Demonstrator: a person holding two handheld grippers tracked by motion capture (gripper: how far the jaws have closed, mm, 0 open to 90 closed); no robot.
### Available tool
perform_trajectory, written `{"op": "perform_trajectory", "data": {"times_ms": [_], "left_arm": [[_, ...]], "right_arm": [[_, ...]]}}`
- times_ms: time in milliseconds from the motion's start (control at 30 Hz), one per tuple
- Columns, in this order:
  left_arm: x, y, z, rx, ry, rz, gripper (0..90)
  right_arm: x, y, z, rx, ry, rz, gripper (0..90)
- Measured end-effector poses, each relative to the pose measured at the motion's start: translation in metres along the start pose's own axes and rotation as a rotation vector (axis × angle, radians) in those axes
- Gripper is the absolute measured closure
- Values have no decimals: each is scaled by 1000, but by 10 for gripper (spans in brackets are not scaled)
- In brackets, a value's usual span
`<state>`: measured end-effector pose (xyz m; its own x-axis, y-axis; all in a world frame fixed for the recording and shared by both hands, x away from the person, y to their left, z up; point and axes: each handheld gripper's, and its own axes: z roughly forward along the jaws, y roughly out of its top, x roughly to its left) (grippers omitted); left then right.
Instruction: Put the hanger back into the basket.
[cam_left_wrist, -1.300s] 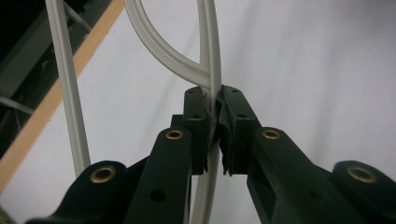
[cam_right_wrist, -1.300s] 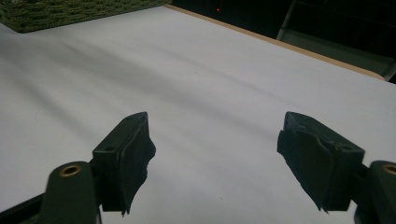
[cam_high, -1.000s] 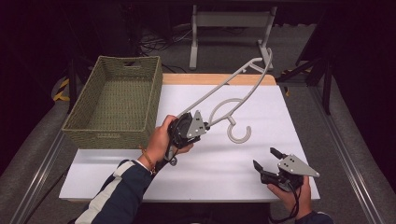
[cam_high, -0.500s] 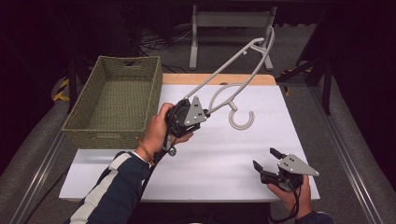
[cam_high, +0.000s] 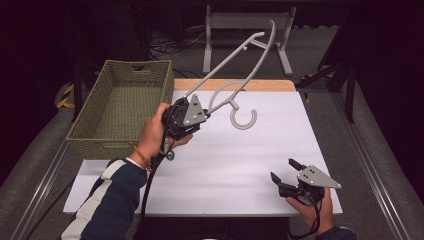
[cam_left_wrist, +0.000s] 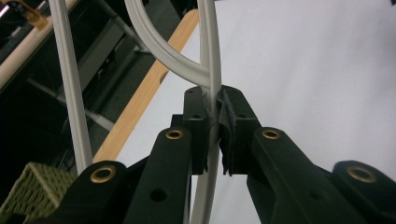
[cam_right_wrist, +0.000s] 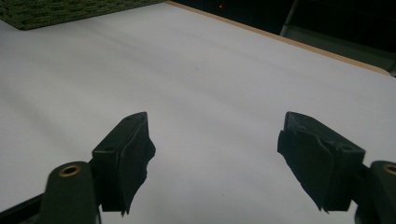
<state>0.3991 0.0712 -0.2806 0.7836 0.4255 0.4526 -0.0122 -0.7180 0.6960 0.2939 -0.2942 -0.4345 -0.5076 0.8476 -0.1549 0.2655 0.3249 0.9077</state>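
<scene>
Above the white desk (cam_high: 240, 165), the left claw (cam_left_wrist: 212, 109) pinches a stiff, light grey plastic hanger (cam_high: 227, 62) low on its thin arm; the right claw (cam_right_wrist: 215, 140) is spread.

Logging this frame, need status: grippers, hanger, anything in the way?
Left gripper shut on pale grey plastic coat hanger, lifted off the white table. Right gripper open, low near front edge. Green woven basket close left of hanger.

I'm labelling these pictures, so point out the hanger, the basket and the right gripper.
hanger (cam_high: 244, 122): high view, on its hook.
basket (cam_high: 94, 144): high view, on its near wall.
right gripper (cam_high: 284, 170): high view, midway between its open fingertips.
</scene>
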Motion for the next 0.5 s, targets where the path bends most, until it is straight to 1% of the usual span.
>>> {"op": "perform_trajectory", "data": {"times_ms": [67, 100, 167, 200, 233, 267, 333, 433, 467, 500], "left_arm": [[3, -6, -1, 16, 6, -13, 822], [5, -10, -1, 25, 8, -12, 822], [8, -18, -2, 45, 23, -33, 822], [11, -21, -2, 48, 21, -30, 822], [15, -27, -4, 55, 34, -40, 822], [15, -27, -4, 55, 34, -40, 822], [21, -37, -8, 59, 48, -74, 822], [28, -48, -10, 53, 54, -103, 822], [30, -52, -11, 56, 57, -120, 822], [32, -57, -12, 58, 60, -127, 822]], "right_arm": [[0, 0, 0, 1, 0, 0, 247], [0, 0, 0, 2, -2, -2, 247], [1, 0, 1, 5, 0, -4, 247], [1, 0, 1, 7, 1, -4, 247], [1, 0, 2, 9, 2, -4, 247], [1, 0, 2, 9, 2, -4, 247], [2, -1, 2, 8, 3, -9, 247], [2, -1, 2, 10, 3, -7, 247], [1, -1, 2, 10, 4, -4, 247], [1, -1, 2, 9, 6, 2, 247]]}}
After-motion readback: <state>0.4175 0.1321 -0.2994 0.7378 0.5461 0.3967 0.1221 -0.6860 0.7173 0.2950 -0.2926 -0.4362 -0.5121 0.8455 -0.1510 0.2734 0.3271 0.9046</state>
